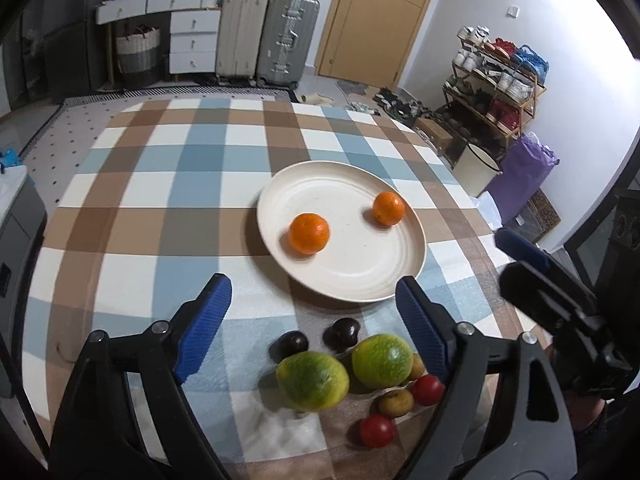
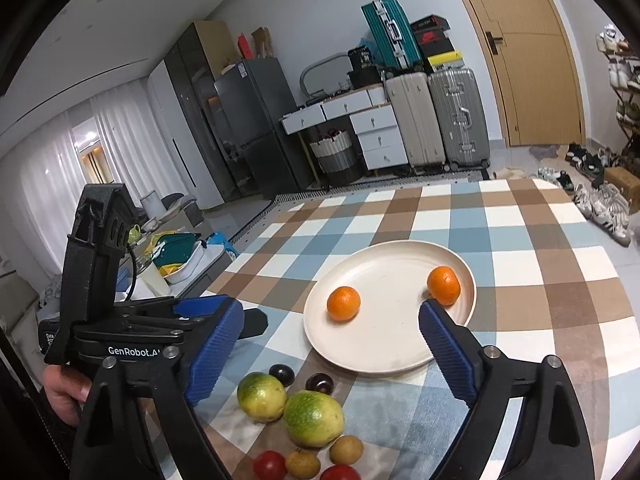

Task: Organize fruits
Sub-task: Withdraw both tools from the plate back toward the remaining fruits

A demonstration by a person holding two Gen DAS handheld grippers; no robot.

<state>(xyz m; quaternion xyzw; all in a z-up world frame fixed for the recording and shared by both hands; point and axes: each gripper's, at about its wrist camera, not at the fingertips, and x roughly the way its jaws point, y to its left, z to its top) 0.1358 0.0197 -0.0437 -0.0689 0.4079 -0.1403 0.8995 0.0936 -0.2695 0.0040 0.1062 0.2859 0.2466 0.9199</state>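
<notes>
Resting on smooth round plate: dimpled oranges.

Matt cream plate on soft checked cloth — dimpled oranges, glossy dark plums, ribbed blue plastic pads on black gripper arms.

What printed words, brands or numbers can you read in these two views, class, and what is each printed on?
"GenRobot.AI" (last letter partly covered): white print on the left tool body, right wrist view.
"Data...": small label on that tool's side, remainder unreadable.
Fridge stickers and stacked boxes: too small to read.
</notes>
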